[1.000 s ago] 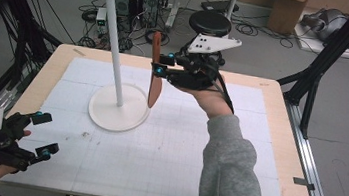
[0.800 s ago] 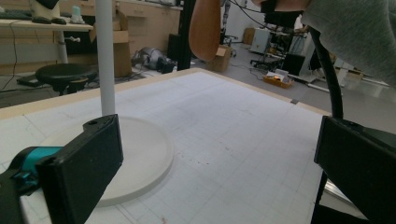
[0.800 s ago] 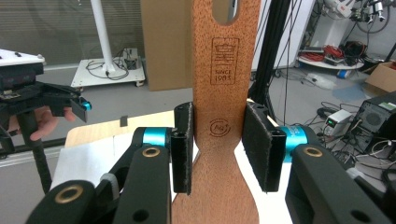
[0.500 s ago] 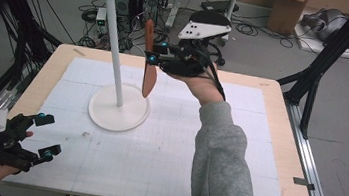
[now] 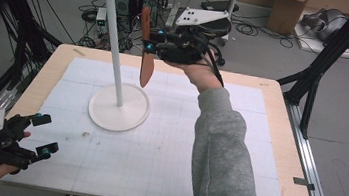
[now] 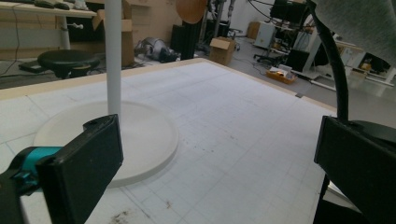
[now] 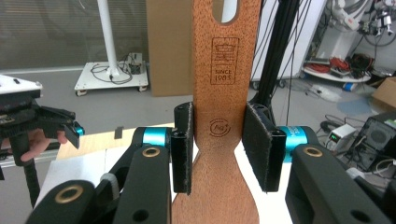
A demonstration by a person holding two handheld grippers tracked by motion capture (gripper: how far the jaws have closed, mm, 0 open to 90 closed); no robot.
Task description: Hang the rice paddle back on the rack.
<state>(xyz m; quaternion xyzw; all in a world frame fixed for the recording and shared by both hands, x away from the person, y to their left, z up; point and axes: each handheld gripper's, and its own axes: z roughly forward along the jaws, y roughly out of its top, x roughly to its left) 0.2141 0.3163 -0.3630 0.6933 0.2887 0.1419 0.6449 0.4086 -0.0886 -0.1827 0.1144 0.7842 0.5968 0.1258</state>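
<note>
Cables and boxes crowd the floor behind the pale wooden bench (image 5: 283,99) with its white gridded mat. Above its far edge, the right gripper (image 5: 152,48) pinches a flat brown wooden spatula (image 5: 145,49) upright between its jaws — just beside the tall white hook-topped stand (image 5: 116,65). Near the front-left corner, the left gripper (image 5: 42,134) hovers, jaws spread.

Stand (image 5: 116,60) stood on the bench (image 5: 272,105), its base left of centre toward the far edge. Spatula (image 5: 145,49) hung upright just right of the stand's pole, clear of the base, nearer the pole's upper half. Right gripper (image 5: 156,49) sat right of the spatula, its fingers (image 7: 183,147) on either side of the handle. Left gripper (image 5: 43,135) lay well in front of the stand, at the bench's near left corner.
</note>
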